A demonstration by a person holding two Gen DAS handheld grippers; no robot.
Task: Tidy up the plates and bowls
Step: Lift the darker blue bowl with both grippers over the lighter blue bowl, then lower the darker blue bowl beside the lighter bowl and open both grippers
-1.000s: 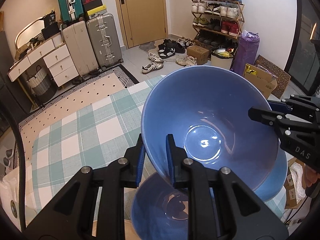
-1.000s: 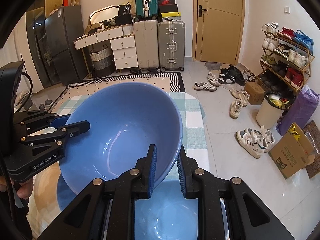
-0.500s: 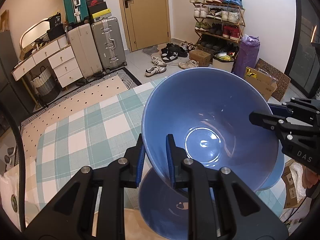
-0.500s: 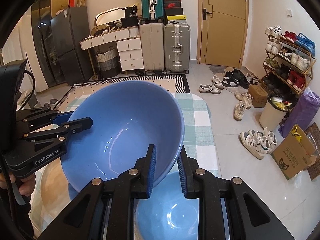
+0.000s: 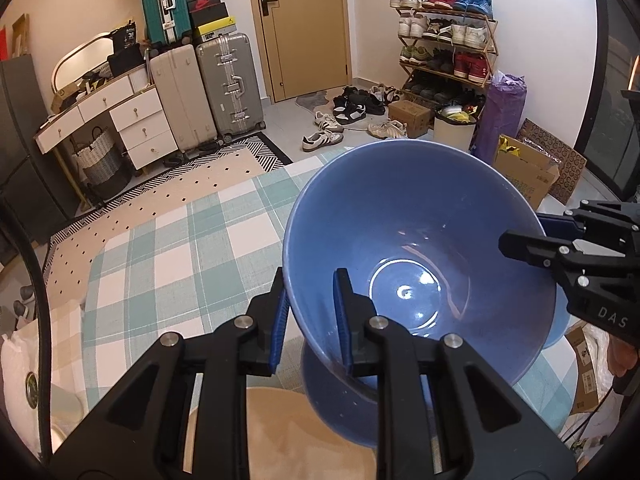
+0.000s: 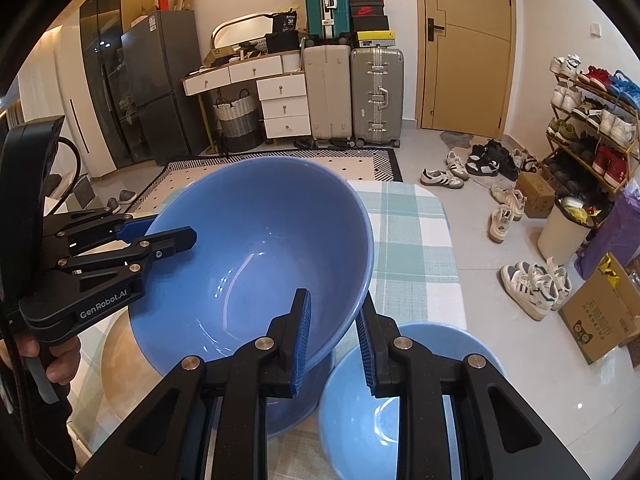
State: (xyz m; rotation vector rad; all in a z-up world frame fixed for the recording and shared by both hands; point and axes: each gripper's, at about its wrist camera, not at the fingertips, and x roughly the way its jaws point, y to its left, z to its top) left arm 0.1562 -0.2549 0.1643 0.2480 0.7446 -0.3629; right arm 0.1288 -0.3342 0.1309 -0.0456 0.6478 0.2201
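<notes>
Blue and deep, the big bowl [image 5: 416,264] hangs tilted in the air above the bench [image 5: 168,264], which wears a green and white checked cloth. Two grippers hold it together. The left gripper [image 5: 310,316] is clamped on the near side of the rim, with one blue pad inside the bowl and one outside. The right gripper [image 6: 332,332] is clamped on the opposite side of the rim in the same way. A hand [image 6: 56,356] grips the handle of the left gripper. A second blue bowl [image 6: 400,396] sits on the bench just below the lifted one, near the bench edge. A round tan mat [image 5: 288,432] lies on the cloth beside it. Far off, shoes [image 6: 532,280] lie on the floor.
</notes>
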